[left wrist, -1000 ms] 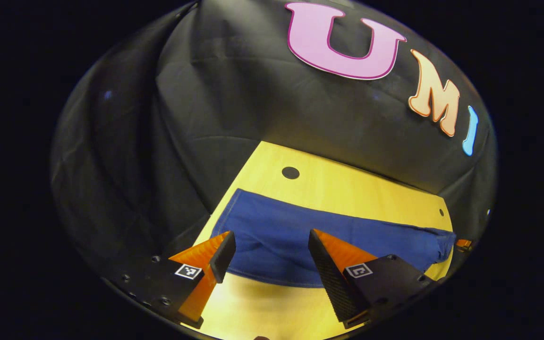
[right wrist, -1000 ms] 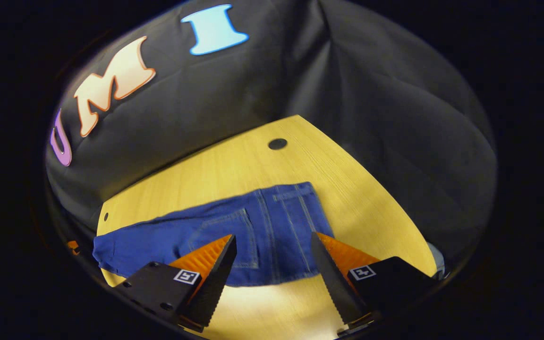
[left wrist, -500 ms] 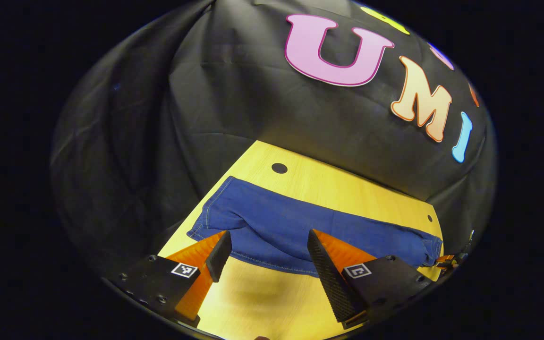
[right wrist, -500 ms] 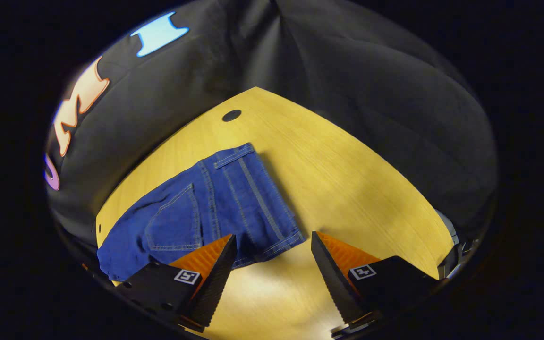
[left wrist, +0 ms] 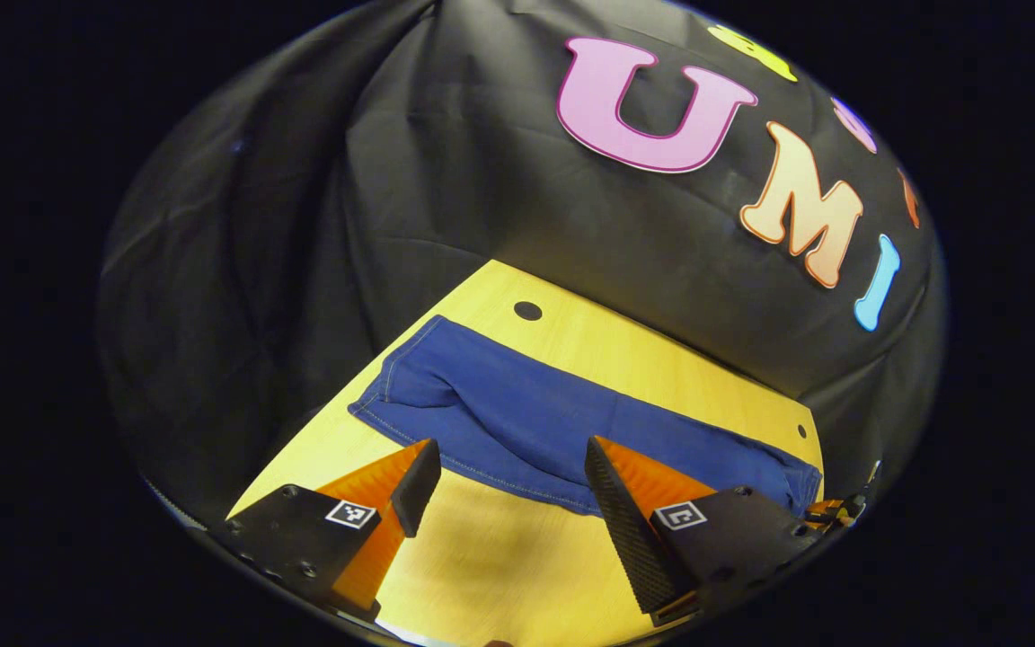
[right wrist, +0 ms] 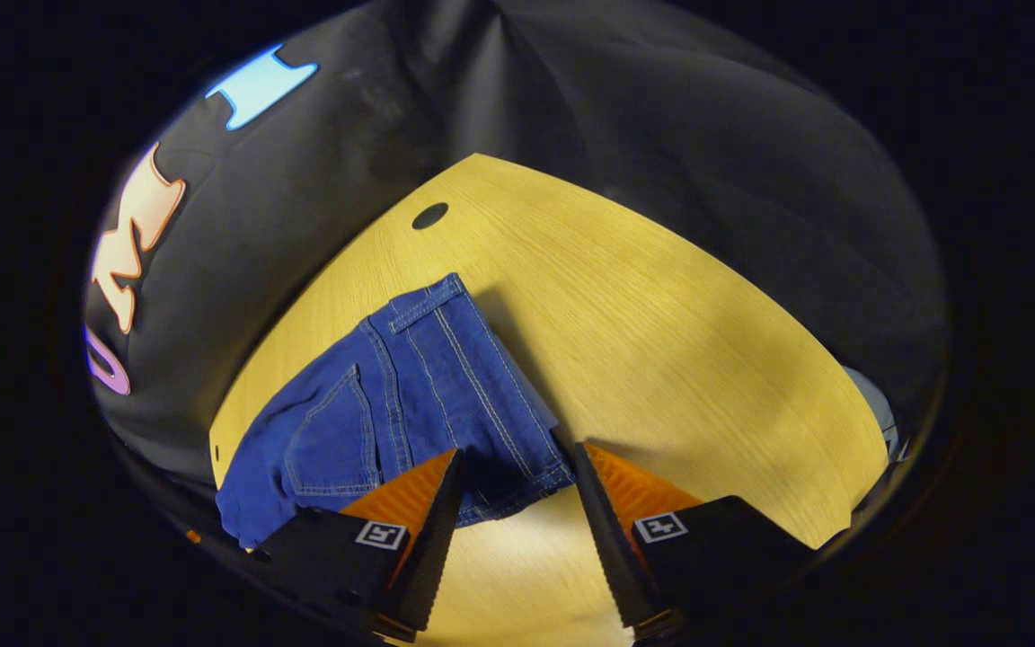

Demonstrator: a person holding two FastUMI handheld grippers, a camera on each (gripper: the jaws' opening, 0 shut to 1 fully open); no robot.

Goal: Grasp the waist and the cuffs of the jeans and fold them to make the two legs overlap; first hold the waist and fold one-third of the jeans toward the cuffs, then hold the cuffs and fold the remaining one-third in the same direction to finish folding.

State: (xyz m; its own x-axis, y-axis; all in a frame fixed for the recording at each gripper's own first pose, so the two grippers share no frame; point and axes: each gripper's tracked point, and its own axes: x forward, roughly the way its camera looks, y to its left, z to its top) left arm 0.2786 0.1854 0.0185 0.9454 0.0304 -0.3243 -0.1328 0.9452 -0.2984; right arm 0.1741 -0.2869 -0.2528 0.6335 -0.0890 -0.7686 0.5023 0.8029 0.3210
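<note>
Blue jeans [left wrist: 562, 422] lie flat across the yellow table [left wrist: 499, 575], legs stacked. In the left gripper view the cuff end [left wrist: 396, 382] is at the far left. My left gripper [left wrist: 507, 467] hovers open just short of the jeans' near hem, touching nothing. In the right gripper view the waist end [right wrist: 446, 377] shows its back pocket [right wrist: 333, 440] and waistband [right wrist: 423, 301]. My right gripper [right wrist: 516, 463] is open with its jaws partly narrowed. The waistband's near corner [right wrist: 544, 467] lies between its fingertips.
The table has round holes [left wrist: 527, 311] [right wrist: 429, 216] near its far edge and a smaller hole [left wrist: 802, 431] farther along. Black cloth walls close in the back and sides. Bare tabletop [right wrist: 679, 359] stretches right of the waist. A pale object [right wrist: 877, 409] sits past the table's right edge.
The left gripper has drawn back, and the jeans sit farther beyond its fingertips. The right gripper swung round to the waistband's near corner and its jaws narrowed.
</note>
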